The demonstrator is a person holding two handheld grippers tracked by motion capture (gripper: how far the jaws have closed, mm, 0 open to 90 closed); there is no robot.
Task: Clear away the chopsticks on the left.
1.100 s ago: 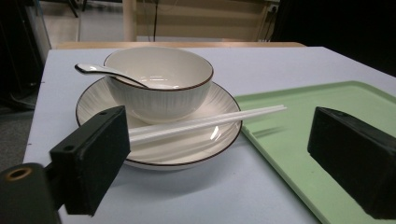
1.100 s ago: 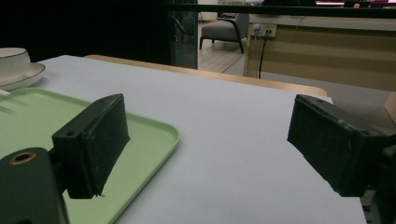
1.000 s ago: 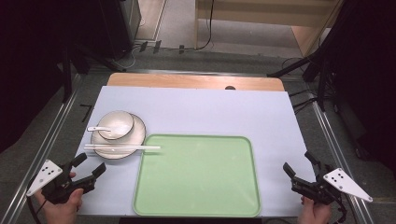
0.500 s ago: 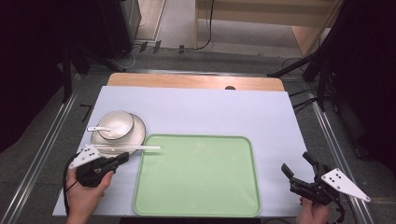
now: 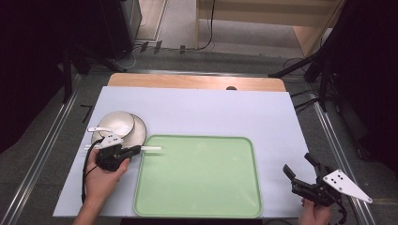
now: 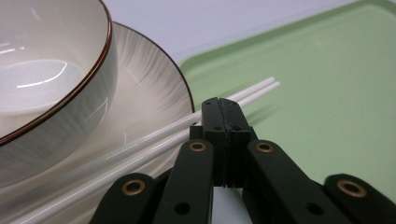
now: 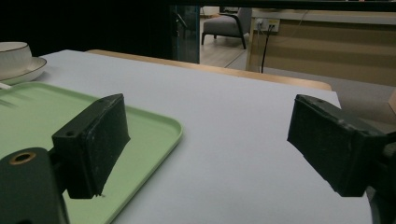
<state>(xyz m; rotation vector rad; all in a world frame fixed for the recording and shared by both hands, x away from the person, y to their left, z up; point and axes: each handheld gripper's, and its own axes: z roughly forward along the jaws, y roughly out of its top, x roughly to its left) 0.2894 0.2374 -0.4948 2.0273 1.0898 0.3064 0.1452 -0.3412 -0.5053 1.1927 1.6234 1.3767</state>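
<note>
Chopsticks (image 6: pixel 154 140) just beyond closed left gripper (image 6: pixel 223 109) – untouched

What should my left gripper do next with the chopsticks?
Probably reopen the left gripper and ease it down over the chopsticks. Its jaws stand shut on each other with nothing between them, and the chopsticks pass just beyond its tips, lying from the plate onto the green tray.

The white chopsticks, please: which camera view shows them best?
The left gripper view: the chopsticks run large across the plate's rim onto the green tray. The high view shows them small, partly hidden by the left gripper.
</note>
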